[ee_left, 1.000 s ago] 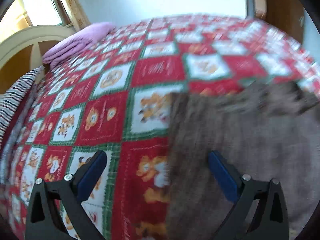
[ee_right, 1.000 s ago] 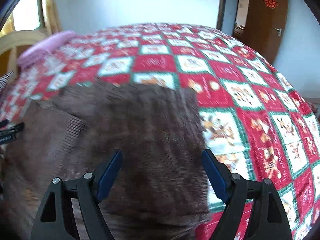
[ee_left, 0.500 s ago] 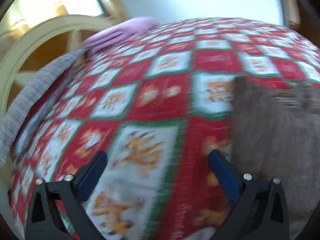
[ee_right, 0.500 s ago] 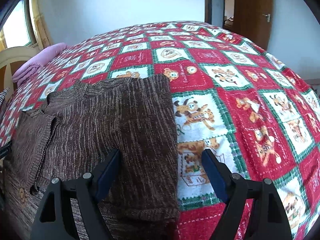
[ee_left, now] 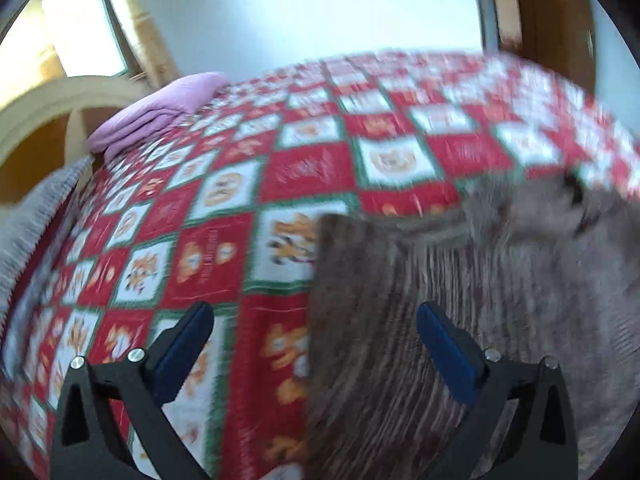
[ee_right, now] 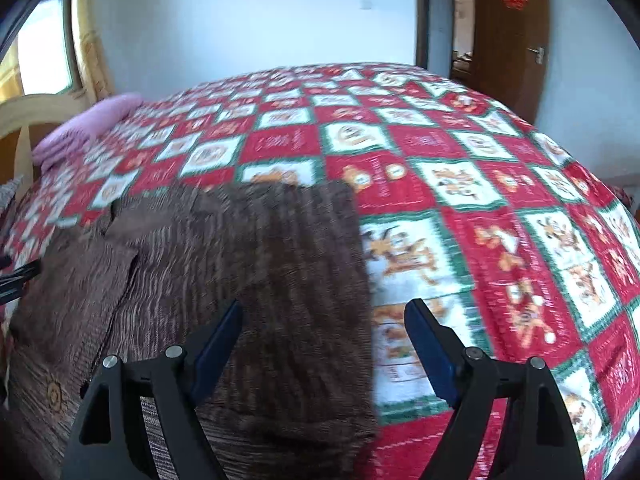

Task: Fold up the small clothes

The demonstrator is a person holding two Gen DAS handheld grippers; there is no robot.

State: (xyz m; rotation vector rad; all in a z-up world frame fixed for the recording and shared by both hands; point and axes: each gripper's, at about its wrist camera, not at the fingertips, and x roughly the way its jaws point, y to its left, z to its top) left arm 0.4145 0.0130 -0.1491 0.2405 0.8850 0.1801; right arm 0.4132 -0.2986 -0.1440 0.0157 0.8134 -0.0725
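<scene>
A brown knitted sweater (ee_right: pixel 240 280) lies flat on the bed, with parts folded over its body. In the left wrist view the sweater (ee_left: pixel 460 300) fills the lower right. My left gripper (ee_left: pixel 314 328) is open and empty, straddling the sweater's left edge just above it. My right gripper (ee_right: pixel 322 328) is open and empty, straddling the sweater's right edge. A tip of the left gripper shows at the far left of the right wrist view (ee_right: pixel 16 276).
The bed has a red, white and green checked quilt (ee_right: pixel 500 220) with cartoon bears. A folded pink blanket (ee_left: pixel 160 112) lies at the far left by the cream headboard (ee_left: pixel 48 112). A striped cloth (ee_left: pixel 36 216) hangs at the left edge. A brown door (ee_right: pixel 508 32) stands behind.
The left gripper swung left off the sweater and has come back over its left edge. The right gripper shifted right, now straddling the sweater's right edge. Both stayed open.
</scene>
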